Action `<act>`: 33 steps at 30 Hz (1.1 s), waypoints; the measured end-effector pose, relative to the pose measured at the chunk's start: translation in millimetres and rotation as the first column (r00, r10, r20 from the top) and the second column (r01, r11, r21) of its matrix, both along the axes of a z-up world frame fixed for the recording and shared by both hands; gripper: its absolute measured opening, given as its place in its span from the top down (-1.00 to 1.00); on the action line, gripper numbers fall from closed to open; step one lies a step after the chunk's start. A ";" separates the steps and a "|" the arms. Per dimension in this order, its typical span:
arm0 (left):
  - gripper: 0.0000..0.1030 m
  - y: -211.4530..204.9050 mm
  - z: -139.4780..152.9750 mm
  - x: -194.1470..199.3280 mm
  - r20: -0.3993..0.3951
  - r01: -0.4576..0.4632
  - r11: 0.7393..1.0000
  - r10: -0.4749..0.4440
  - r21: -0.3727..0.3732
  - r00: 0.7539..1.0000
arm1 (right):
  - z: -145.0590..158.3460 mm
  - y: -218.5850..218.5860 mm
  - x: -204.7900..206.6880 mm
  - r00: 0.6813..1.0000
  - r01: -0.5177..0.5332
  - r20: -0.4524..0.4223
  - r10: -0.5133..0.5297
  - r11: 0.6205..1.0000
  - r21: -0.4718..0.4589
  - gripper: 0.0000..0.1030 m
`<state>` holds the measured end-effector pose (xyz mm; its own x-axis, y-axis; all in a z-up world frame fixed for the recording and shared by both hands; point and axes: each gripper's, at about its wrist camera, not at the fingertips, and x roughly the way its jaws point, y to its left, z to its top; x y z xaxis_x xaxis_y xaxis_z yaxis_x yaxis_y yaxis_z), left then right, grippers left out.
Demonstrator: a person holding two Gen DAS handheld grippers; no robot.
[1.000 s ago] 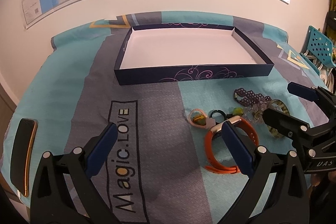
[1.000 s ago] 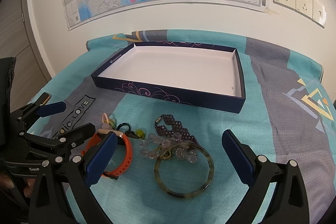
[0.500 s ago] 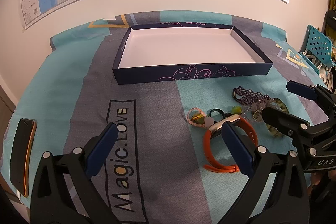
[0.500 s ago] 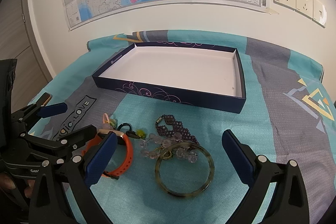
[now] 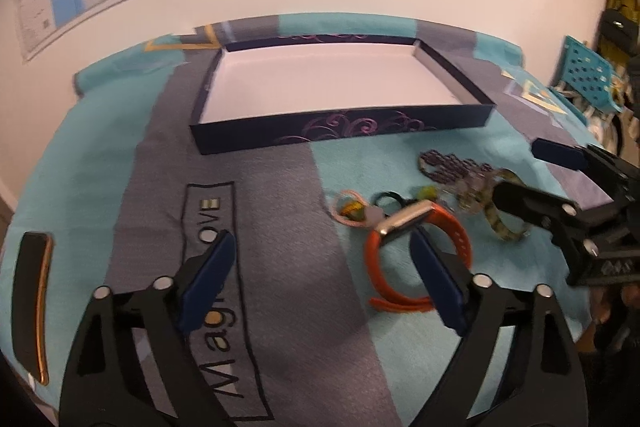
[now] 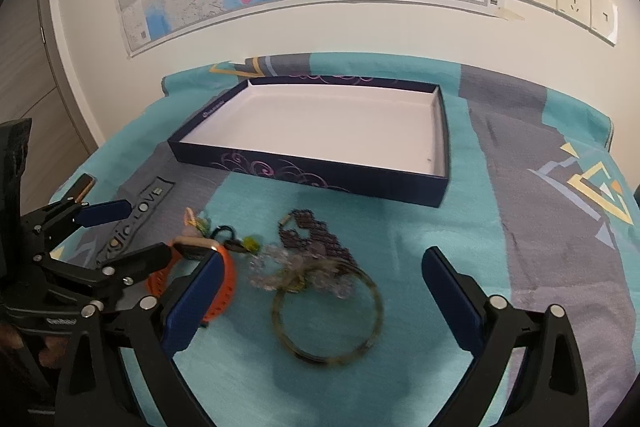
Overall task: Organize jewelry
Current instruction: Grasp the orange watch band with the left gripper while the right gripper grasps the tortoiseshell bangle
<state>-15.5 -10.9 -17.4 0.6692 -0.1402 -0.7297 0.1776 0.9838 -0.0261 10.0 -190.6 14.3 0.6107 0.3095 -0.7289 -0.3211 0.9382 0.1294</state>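
With both grippers, left and right, spread and just closing on nothing, we should take the tortoiseshell bangle (lying in front of the empty navy box) by its rim.

Left gripper and right gripper angled downward, jaws wide, just closing slightly

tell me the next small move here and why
Probably lower the right tool onto the bangle and close on its rim. The bangle lies flat on the cloth between its open pads, nothing is held yet, and the box behind is bare. The tool's jaws have just been closing a little.
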 end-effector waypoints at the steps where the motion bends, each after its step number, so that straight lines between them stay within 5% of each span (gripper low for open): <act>1: -0.53 -0.7 -0.6 -0.8 -0.005 0.016 1.000 -0.016 -0.005 1.000 | -0.7 -2.8 0.4 1.000 -0.001 -0.005 0.001 1.000 -0.001 -0.74; 8: 0.11 -9.7 -9.2 -1.5 -0.064 0.112 0.993 -0.115 -0.045 0.991 | -10.8 -21.1 0.9 0.997 -0.022 -0.070 0.023 1.000 0.009 -0.22; 17: 0.63 -16.2 -15.2 3.0 -0.101 0.156 0.986 -0.162 -0.065 0.982 | -21.8 -29.9 3.4 0.990 -0.055 -0.128 0.057 0.998 0.020 0.53; 25: 0.64 -15.8 -14.2 5.8 -0.113 0.166 0.985 -0.170 -0.048 0.979 | -18.0 -43.5 3.6 0.988 -0.045 -0.144 0.052 0.998 0.051 0.56; 29: 0.69 -16.6 -14.9 7.2 -0.113 0.170 0.984 -0.174 -0.043 0.978 | -21.4 -40.0 4.9 0.986 -0.057 -0.154 0.061 0.998 0.027 0.85; 33: 0.80 -13.6 -14.4 7.9 -0.110 0.159 0.986 -0.163 -0.045 0.981 | -18.2 -44.2 5.8 0.987 -0.048 -0.149 0.056 0.997 0.060 0.90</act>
<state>-7.5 -24.5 -31.8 0.5495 -0.2668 -0.7918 0.3271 0.9407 -0.0899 15.9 -234.8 -3.9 0.4771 0.3807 -0.7921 -0.3422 0.9106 0.2316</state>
